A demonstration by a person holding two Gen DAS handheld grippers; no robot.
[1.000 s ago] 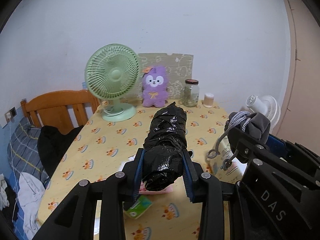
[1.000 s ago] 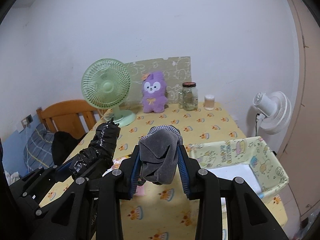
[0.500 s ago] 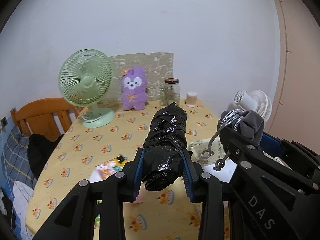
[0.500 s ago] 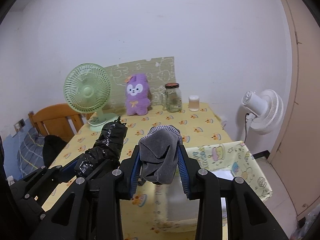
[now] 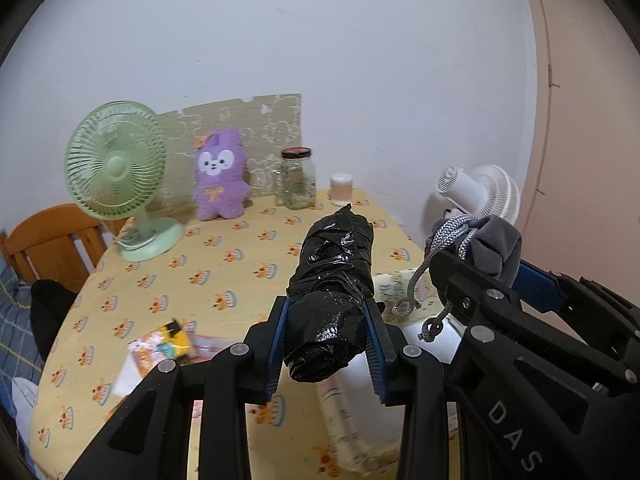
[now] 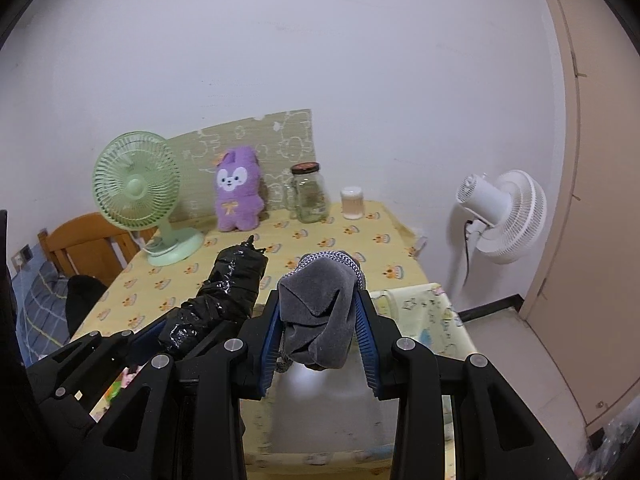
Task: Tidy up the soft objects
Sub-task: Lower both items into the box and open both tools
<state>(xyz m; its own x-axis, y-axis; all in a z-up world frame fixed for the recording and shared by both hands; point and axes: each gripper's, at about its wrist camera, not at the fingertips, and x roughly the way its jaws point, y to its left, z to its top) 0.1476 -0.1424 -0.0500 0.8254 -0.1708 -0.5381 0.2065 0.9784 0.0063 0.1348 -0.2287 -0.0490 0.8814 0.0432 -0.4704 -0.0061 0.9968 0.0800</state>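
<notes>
Carrying two soft items toward the fabric bin (image 6: 432, 312) at the right edge of the table (image 5: 240, 264), the task stands at mid-transfer: neither item has been released, and judging from the frames both deposits remain to be done. Along the far edge of the table, from left to right, stand the green fan (image 5: 116, 172), the purple plush (image 5: 220, 180), the glass jar (image 5: 296, 180) and a small candle (image 5: 341, 188); the plush is soft and may also need sorting. Flat printed packets (image 5: 160, 348) lie near the left front edge. The left gripper (image 5: 326, 340) is pinching the black plastic roll (image 5: 332, 276), its blue pads pressed against the near end while the roll projects forward above the table. The right gripper (image 6: 318, 340) is clamped on the grey drawstring pouch (image 6: 320, 312), jaws partly closed around the bunched cloth, directly above the bin opening; its cord (image 5: 424, 288) hangs loose in the left wrist view
</notes>
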